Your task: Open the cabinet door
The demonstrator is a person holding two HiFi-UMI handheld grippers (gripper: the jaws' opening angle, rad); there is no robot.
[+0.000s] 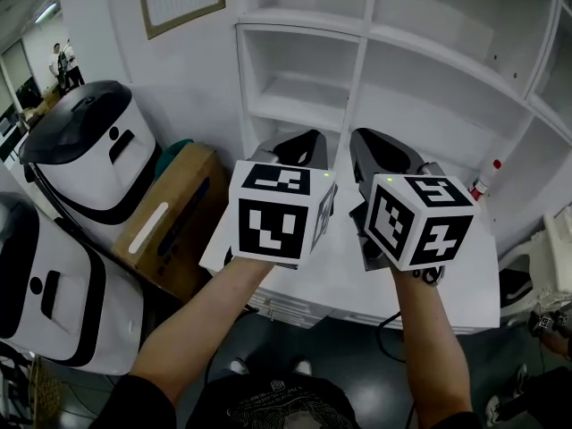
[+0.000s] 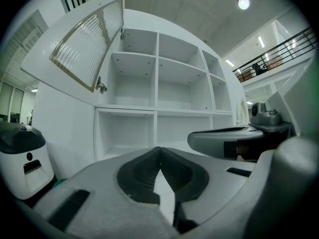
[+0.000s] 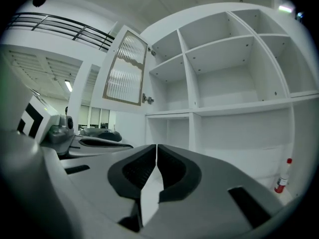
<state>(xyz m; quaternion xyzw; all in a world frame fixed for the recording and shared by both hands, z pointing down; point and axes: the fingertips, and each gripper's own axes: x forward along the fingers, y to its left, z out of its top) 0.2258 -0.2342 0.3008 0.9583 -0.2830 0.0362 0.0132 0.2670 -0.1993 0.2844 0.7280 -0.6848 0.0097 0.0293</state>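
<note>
Withdrawal looks like the step in hand, since the cabinet door (image 2: 87, 41) already stands swung wide: keep both hands low over the table (image 1: 487, 280). Left hand-held gripper (image 2: 159, 151) and right hand-held gripper (image 3: 156, 149) are closed on nothing (pads meeting). The door hangs above and left of both, well apart.

Bright, even overhead light is filling the room; a round white ceiling lamp (image 2: 243, 3) is glaring. Soft shadows are lying inside the white open-shelved cabinet (image 1: 299, 22). Both gripper views are bowing at dark, vignetted edges, with foregrounds blurring.
</note>
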